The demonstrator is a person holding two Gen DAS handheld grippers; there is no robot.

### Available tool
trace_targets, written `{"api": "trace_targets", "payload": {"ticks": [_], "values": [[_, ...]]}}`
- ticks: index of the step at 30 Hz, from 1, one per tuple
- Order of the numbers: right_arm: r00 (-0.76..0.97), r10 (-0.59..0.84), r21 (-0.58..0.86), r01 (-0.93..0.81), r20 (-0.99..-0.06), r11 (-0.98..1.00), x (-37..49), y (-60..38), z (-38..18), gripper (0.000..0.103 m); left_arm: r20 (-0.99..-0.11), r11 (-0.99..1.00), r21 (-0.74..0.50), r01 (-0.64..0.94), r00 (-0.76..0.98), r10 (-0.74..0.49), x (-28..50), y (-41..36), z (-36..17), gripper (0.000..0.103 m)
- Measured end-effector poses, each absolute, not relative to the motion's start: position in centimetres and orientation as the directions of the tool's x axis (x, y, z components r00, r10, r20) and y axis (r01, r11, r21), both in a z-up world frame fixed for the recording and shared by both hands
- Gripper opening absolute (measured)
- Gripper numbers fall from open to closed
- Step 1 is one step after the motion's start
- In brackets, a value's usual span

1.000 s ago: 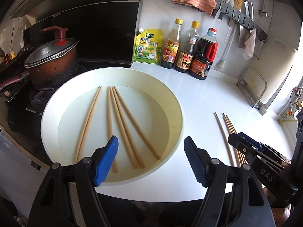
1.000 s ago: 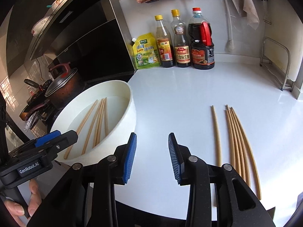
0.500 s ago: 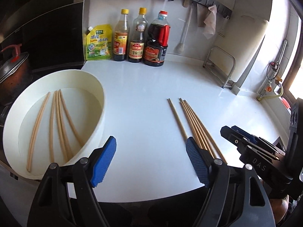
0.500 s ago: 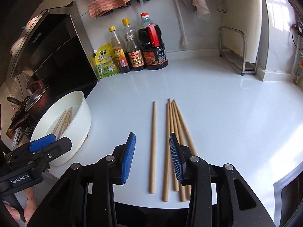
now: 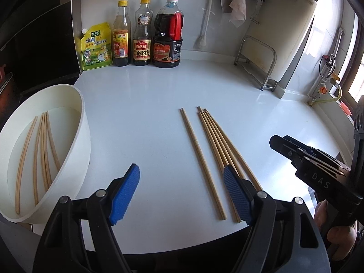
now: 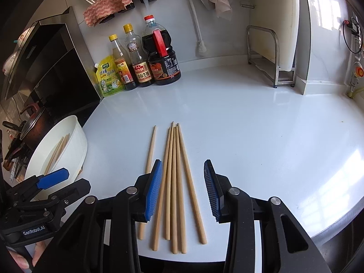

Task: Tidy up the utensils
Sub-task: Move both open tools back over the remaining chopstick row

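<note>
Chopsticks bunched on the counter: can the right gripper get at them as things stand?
Probably yes. The right gripper hangs over the bunched chopsticks, jaws open astride them with nothing between; a lone chopstick lies outside the left jaw.

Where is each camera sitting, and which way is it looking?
Left wrist: on the left gripper, looking down at the counter and basin; the right gripper and some fingers show.
Right wrist: on the right gripper, over the bundle of chopsticks; the left gripper shows.
Both see: chopsticks, basin, sauce bottles.

bright window daylight, glare on counter (image 6: 295, 136), fisheye-bent edges.
</note>
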State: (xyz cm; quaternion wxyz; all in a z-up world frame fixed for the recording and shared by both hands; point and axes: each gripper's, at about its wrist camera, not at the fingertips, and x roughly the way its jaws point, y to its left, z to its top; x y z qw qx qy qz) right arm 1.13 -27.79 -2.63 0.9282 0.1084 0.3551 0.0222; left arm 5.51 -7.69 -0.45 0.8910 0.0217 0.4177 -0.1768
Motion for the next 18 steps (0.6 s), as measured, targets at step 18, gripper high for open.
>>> {"api": "trace_targets", "payload": {"ticks": [18], "values": [[0.727, 0.113, 0.234, 0.067, -0.678, 0.97, 3.5, -31.6, -4.9, 0.039, -0.805, 0.955, -0.1, 0.28, 0.541, -0.243, 7.6, -10.4, -4.0, 0.075]]}}
